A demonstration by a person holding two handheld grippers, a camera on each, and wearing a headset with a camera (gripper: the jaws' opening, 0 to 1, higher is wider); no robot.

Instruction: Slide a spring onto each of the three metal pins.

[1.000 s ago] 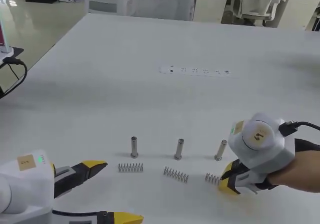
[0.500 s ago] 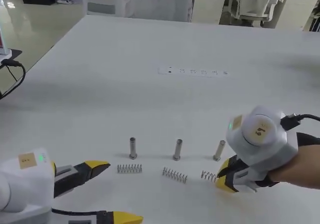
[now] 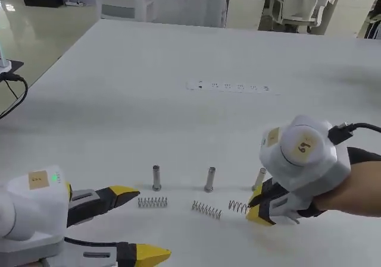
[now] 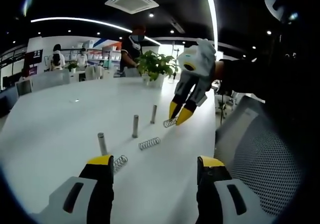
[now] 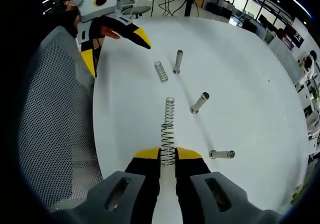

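Observation:
Three metal pins stand upright in a row on the white table: the left pin (image 3: 156,178), the middle pin (image 3: 209,179) and the right pin (image 3: 260,177). A spring (image 3: 152,202) lies in front of the left pin and another spring (image 3: 206,209) in front of the middle one. My right gripper (image 3: 255,211) is shut on one end of the third spring (image 3: 238,207), which sticks out leftward, low over the table. The right gripper view shows that held spring (image 5: 168,136) rising from the shut jaws. My left gripper (image 3: 138,222) stands open at the lower left, short of the left spring (image 4: 120,162).
A flat power strip (image 3: 229,87) is set into the table's middle, well behind the pins. Chairs (image 3: 178,2) stand along the far edge. A mesh chair seat (image 4: 260,159) sits by the near edge. People stand far off in the room.
My right gripper has moved left with the third spring, bringing its free end close to the middle spring. The left gripper has crept slightly toward the left spring.

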